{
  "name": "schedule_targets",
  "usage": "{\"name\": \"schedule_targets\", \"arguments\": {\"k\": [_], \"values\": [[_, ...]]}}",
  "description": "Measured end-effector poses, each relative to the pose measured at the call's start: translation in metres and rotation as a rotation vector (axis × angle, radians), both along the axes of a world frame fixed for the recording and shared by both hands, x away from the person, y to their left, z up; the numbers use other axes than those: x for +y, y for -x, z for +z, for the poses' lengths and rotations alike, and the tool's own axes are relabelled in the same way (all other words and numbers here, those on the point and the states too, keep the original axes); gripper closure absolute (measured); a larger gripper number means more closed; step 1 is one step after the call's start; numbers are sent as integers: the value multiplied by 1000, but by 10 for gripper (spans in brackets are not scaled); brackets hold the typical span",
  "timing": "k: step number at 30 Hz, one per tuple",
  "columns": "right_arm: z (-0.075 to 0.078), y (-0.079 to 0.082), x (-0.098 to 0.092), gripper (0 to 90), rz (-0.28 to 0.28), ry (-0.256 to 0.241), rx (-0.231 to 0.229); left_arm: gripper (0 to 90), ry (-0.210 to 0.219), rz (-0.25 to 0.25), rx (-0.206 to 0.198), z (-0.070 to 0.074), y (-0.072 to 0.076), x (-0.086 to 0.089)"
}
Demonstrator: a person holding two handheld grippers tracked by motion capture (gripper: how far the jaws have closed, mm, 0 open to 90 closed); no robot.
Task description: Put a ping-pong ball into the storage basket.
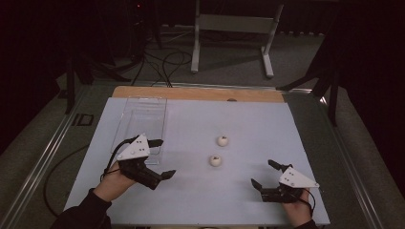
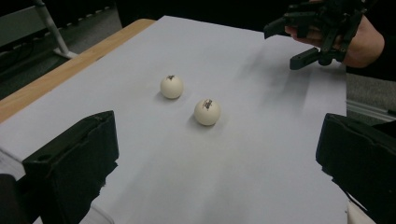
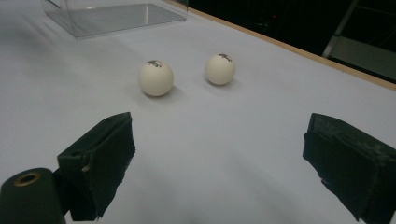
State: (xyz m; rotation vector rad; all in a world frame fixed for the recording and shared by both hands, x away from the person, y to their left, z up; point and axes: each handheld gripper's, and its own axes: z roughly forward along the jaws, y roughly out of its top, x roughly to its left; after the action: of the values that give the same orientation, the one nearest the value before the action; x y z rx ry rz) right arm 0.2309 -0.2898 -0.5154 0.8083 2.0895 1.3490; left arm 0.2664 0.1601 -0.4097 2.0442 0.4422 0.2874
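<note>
Two white balls with a small dark mark lie close together on the white table sheet (image 1: pixel 200 200): the front ball (image 1: pixel 215 161) (image 2: pixel 207 112) (image 3: pixel 156 78) and the back ball (image 1: pixel 222 140) (image 2: pixel 172 87) (image 3: pixel 220 69). My left gripper (image 1: pixel 165 158) (image 2: pixel 217 158) stands open left of them, jaws wide, nothing between them. From the front right, my right gripper (image 1: pixel 262 172) (image 3: pixel 222 163) faces the balls, open and empty as well. It appears far off in the left gripper view (image 2: pixel 283 46). Neither gripper touches a ball.
A clear plastic box (image 1: pixel 141 119) (image 3: pixel 116 16) sits at the back left of the sheet, just behind my left gripper. A wooden strip (image 1: pixel 200 93) runs along the table's far edge. Cables and a white metal stand (image 1: pixel 234 28) are on the floor beyond.
</note>
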Motion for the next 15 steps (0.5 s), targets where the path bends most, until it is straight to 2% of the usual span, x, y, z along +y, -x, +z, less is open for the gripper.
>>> {"name": "schedule_targets", "arguments": {"k": [6, 11, 15], "values": [[1, 1, -1, 87, -8, -12, -3, 4, -20, -33, 10, 5, -7, -14], [1, 1, 0, 87, -7, -9, -8, 4, -18, -57, 28, 9, -13, -24], [1, 1, -1, 87, -5, -18, -1, 4, -26, -71, 25, 16, -16, -30]]}}
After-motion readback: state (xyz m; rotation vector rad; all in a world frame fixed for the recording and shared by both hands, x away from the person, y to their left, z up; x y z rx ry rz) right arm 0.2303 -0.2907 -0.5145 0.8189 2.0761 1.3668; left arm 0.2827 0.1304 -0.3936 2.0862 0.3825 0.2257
